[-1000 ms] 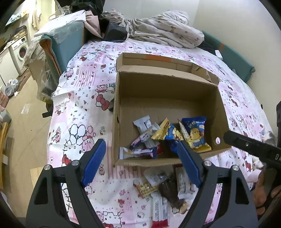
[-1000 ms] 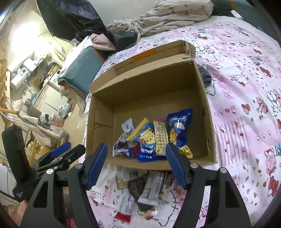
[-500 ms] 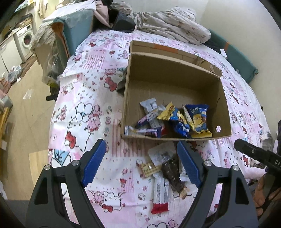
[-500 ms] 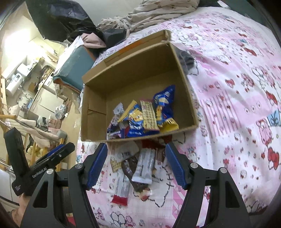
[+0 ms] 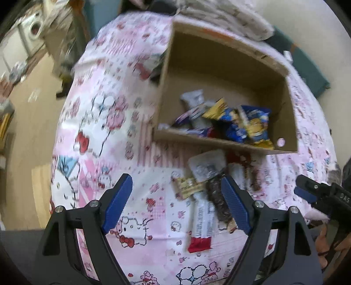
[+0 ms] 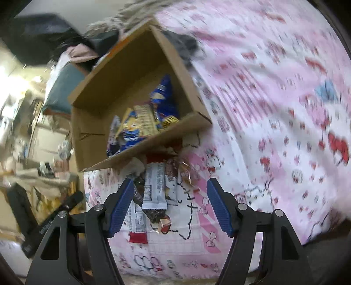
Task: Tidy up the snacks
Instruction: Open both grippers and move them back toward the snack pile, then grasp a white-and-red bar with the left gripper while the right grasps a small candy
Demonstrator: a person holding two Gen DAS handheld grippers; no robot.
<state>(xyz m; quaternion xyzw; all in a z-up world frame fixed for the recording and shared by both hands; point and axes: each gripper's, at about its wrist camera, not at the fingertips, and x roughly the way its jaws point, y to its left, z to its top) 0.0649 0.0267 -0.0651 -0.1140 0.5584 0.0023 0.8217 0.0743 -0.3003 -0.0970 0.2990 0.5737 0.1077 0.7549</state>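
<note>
An open cardboard box [image 5: 221, 142] [image 6: 153, 144] lies on the pink cartoon-print bedspread, with several snack packs inside, among them a blue and yellow bag [image 5: 256, 127] [image 6: 129, 129]. A loose pile of snack bars [image 5: 208, 186] [image 6: 155, 186] lies on the spread just in front of the box. My left gripper [image 5: 175, 199] hovers open above the pile's left side, nothing between its blue pads. My right gripper [image 6: 170, 203] is open over the pile, a white bar [image 6: 153, 188] showing between its fingers, not pinched. The right gripper's tip [image 5: 307, 190] shows at the left view's right edge.
Crumpled bedding [image 5: 230, 19] and a teal cushion [image 5: 309, 68] lie behind the box. The bed's left edge drops to a wooden floor [image 5: 28, 131] with a washing machine [image 5: 30, 32] and clutter. A dark garment [image 6: 184, 46] lies beside the box.
Both grippers have dropped lower and tilted down toward the loose pile in front of the box. The right view has rolled, so the box now looks tilted. Both jaws stay equally wide.
</note>
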